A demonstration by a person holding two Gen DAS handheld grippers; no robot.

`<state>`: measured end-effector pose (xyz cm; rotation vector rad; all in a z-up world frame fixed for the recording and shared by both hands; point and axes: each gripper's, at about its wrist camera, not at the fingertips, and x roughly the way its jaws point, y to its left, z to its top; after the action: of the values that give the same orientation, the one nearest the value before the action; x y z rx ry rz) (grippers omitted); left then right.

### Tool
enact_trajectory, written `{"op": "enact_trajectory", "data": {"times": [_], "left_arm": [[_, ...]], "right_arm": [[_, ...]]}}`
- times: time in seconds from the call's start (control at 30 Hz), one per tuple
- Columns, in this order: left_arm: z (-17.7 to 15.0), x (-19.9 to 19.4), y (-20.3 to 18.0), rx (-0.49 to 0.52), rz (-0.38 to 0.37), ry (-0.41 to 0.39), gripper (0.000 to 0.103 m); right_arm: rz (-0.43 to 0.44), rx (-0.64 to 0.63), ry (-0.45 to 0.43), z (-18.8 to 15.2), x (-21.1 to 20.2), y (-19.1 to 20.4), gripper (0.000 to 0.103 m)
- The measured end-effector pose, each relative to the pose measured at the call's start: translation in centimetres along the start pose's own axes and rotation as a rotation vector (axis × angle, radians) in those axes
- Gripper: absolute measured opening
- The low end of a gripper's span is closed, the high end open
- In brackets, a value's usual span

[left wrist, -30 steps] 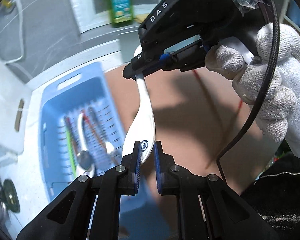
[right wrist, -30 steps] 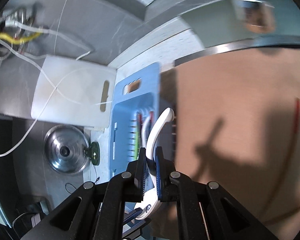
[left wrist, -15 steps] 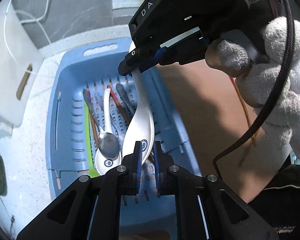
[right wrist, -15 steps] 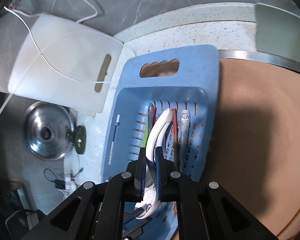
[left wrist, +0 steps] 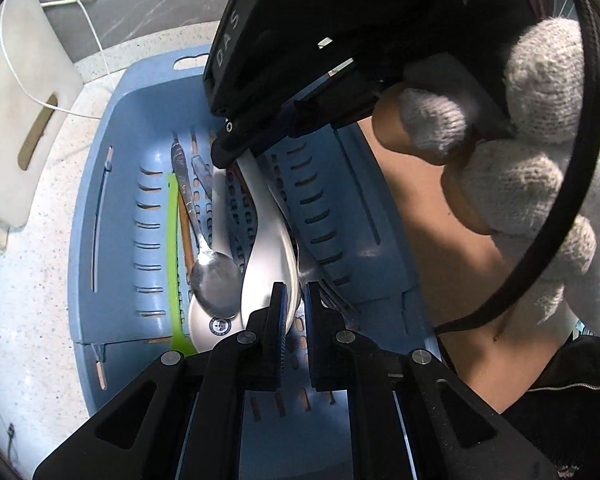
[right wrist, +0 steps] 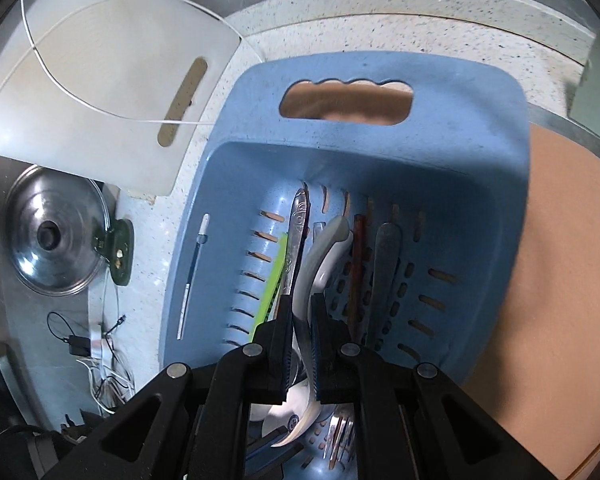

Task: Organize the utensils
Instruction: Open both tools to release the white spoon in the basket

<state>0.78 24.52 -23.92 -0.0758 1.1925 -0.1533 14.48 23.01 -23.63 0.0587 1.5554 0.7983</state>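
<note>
The right gripper (right wrist: 301, 312) has its jaws clamped on the handle of a white ceramic spoon (left wrist: 266, 236); the left gripper (left wrist: 296, 300) pinches the rim of its bowl. The spoon is glossy, curved, with a round blue emblem. Its long axis runs along the blue basket (right wrist: 440, 120), handle toward the basket's cut-out grip, low over other utensils. The basket sits on the speckled counter (left wrist: 32, 280)

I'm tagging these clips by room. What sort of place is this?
Most likely a home kitchen counter: a blue drying basket of cutlery sits on speckled stone, beside a white cutting board and a steel pot lid.
</note>
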Motion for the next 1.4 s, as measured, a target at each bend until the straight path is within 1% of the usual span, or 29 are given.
{"op": "enact_trajectory", "data": {"times": [0.27, 0.47, 0.57, 0.63, 0.7, 0.8, 0.87, 0.97, 1.1, 1.3, 1.33, 1.4], "left_arm": [[0.5, 1.1, 0.8, -0.030, -0.010, 0.010, 0.007], [1.0, 1.7, 0.9, -0.037, -0.008, 0.015, 0.007], [0.8, 1.8, 0.6, -0.034, -0.005, 0.017, 0.007], [0.8, 2.0, 0.6, -0.035, -0.003, 0.016, 0.007], [0.8, 2.0, 0.7, -0.038, 0.000, 0.014, 0.007], [0.8, 2.0, 0.9, -0.041, 0.005, 0.012, 0.007], [0.8, 2.0, 1.0, -0.040, 0.009, 0.013, 0.007], [0.8, 1.8, 0.9, -0.045, 0.012, 0.011, 0.007], [0.8, 1.6, 0.9, -0.056, 0.014, 0.007, 0.007], [0.9, 0.0, 0.4, -0.065, 0.021, -0.005, 0.008], [0.8, -0.2, 0.3, -0.067, 0.024, -0.006, 0.013], [0.9, -0.9, 0.2, -0.078, 0.028, -0.018, 0.016]], "right_arm": [[-0.014, -0.014, 0.020, 0.4, 0.8, -0.2, 0.007], [0.003, -0.020, 0.035, 0.7, 1.0, -0.1, 0.010], [0.009, -0.025, 0.030, 0.7, 0.6, 0.0, 0.014], [0.015, -0.032, 0.026, 0.8, 0.3, 0.1, 0.021], [0.011, -0.039, 0.021, 0.8, -0.1, 0.3, 0.024], [0.014, -0.038, 0.013, 0.8, -0.6, 0.1, 0.026], [0.017, -0.034, 0.008, 0.7, -1.1, -0.1, 0.031], [0.013, -0.028, -0.003, 0.6, -1.7, -0.6, 0.032], [0.023, -0.036, -0.033, 0.2, -3.3, -1.0, 0.032], [0.047, -0.095, -0.126, -1.6, -8.4, -2.0, 0.032], [0.058, -0.096, -0.144, -2.2, -9.5, -2.5, 0.032], [0.066, -0.096, -0.166, -3.1, -11.1, -3.8, 0.033]]}}
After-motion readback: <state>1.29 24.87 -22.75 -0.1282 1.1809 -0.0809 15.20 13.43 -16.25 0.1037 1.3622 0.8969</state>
